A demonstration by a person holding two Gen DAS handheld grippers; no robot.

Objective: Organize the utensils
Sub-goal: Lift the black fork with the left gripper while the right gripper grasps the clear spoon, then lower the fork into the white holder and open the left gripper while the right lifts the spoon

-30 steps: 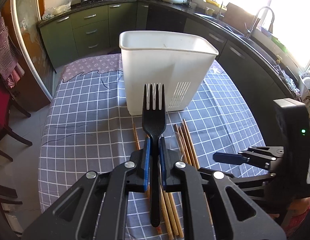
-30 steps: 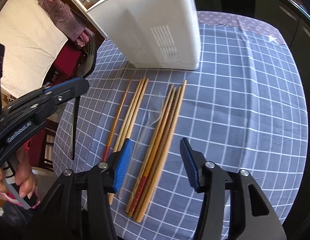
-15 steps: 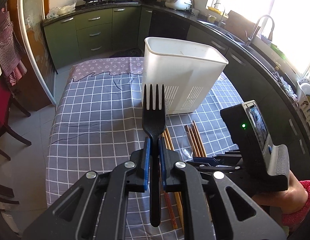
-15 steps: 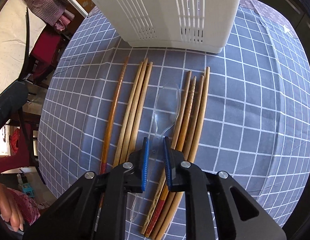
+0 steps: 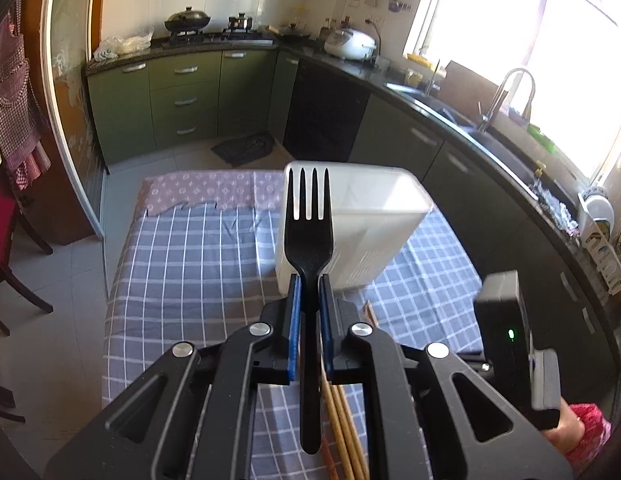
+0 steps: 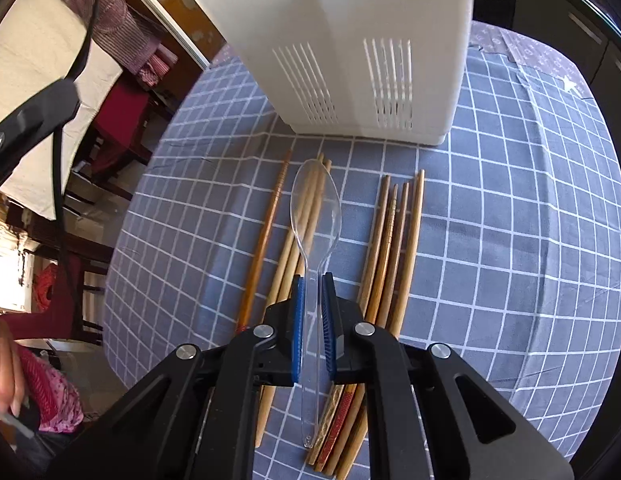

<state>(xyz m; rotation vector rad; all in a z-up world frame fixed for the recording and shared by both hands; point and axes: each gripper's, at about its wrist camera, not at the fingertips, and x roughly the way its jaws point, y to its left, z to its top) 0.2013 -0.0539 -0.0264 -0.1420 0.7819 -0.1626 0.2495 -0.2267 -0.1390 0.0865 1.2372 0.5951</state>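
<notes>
Fork and spoon pinched, holder ahead

Our left gripper pinches the black fork, tines forward toward the white holder just beyond; our right gripper clamps the clear spoon, bowl pointing at the holder, above the chopsticks.

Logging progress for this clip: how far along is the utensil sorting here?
Early. Nothing visibly sits in the white utensil holder yet. In hand: the left gripper is shut on a black plastic fork, the right gripper on a clear plastic spoon. Left: both utensils and the wooden chopsticks lying on the checked tablecloth.
</notes>
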